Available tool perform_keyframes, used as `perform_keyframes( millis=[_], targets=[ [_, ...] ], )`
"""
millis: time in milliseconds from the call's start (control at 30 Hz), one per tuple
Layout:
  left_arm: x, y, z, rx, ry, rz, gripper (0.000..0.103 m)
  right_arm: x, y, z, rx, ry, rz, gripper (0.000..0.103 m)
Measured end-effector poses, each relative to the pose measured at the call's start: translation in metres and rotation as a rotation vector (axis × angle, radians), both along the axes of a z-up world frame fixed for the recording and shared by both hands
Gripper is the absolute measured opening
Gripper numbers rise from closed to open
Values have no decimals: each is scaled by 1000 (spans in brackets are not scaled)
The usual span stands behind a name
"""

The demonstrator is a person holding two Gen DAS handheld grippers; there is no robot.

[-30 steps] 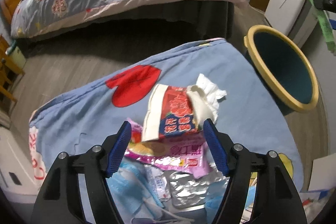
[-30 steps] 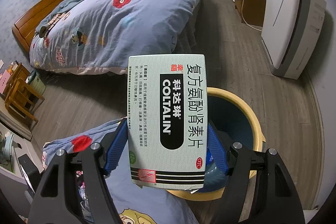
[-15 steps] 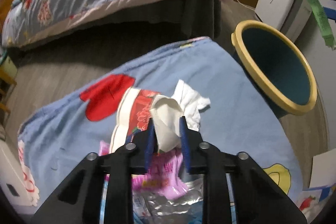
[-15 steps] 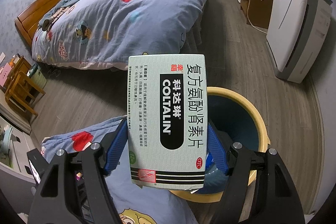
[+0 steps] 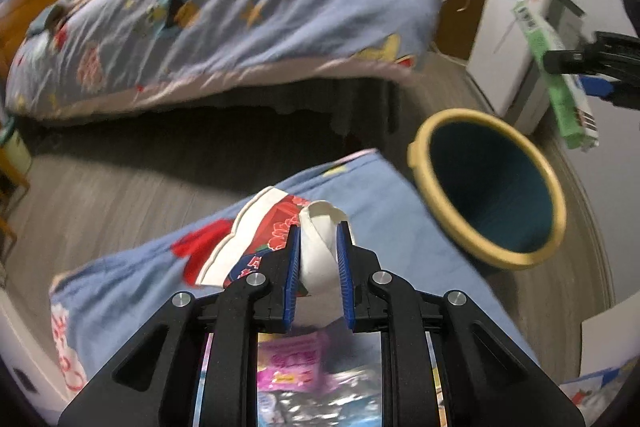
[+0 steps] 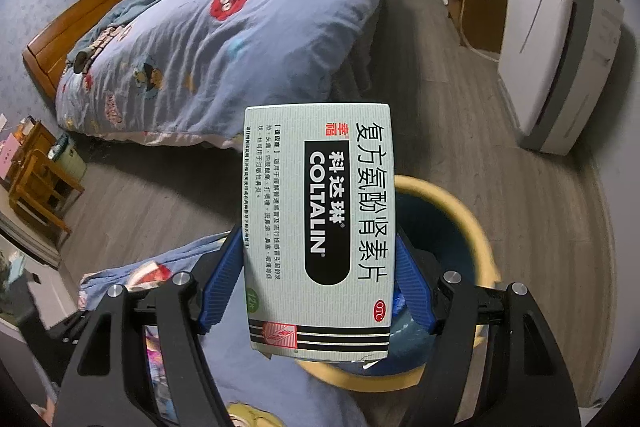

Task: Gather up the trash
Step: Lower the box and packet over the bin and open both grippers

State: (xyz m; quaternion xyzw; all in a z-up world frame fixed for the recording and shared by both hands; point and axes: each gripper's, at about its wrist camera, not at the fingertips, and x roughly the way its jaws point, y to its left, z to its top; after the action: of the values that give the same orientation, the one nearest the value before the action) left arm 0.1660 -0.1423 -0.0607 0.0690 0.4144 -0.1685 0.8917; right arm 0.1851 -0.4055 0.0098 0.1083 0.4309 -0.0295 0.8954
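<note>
Left gripper [image 5: 318,259] has closed on the crumpled paper cup [image 5: 320,247], lifting it clear of the litter.
Light, crushable, pinched mid-body; right gripper [image 6: 320,281] clamps the stiff medicine box [image 6: 320,227] above the bin [image 6: 472,227], lower right.

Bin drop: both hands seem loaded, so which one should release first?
Right. Its gripper holds the medicine box directly over the bin; the left gripper, pinching the paper cup, is beside it.

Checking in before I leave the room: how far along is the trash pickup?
Nothing visibly binned yet. In hand: the right gripper holds a medicine box over the bin; the left gripper clamps a red wrapper. Left: the pink packet and foil on the blue cloth.
</note>
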Motion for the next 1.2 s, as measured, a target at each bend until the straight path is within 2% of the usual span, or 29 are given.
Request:
perform_keyframes(
  millis=[233, 433, 600, 700, 767, 833, 900, 1000, 1067, 1200],
  targets=[
    [1, -55, 14, -47, -2, -109, 19, -2, -32, -7, -50, 49, -41, 70],
    [9, -113, 9, -57, 21, -216, 19, 2, -47, -26, -38, 114, -66, 70],
    [17, -146, 1, -49, 13, -273, 19, 4, -56, -30, 9, 117, -99, 71],
    [20, -159, 1, -33, -8, -284, 22, 3, -61, -30, 34, 106, -115, 82],
    [22, -162, 1, -33, -8, -289, 23, 3, -64, -28, 40, 98, -130, 86],
    [22, -158, 2, -43, -3, -286, 32, 3, -68, -26, 46, 89, -145, 92],
    [19, -154, 4, -61, -9, -276, 61, 2, -70, -24, 54, 80, -156, 95],
    [17, -145, 8, -84, -14, -245, 84, 1, -71, -21, 62, 72, -166, 97],
    [16, -138, 9, -95, -6, -213, 94, 0, -69, -19, 59, 68, -168, 97],
    [13, -122, 14, -99, -11, -162, 95, -2, -66, -14, 57, 59, -177, 97]
  ],
)
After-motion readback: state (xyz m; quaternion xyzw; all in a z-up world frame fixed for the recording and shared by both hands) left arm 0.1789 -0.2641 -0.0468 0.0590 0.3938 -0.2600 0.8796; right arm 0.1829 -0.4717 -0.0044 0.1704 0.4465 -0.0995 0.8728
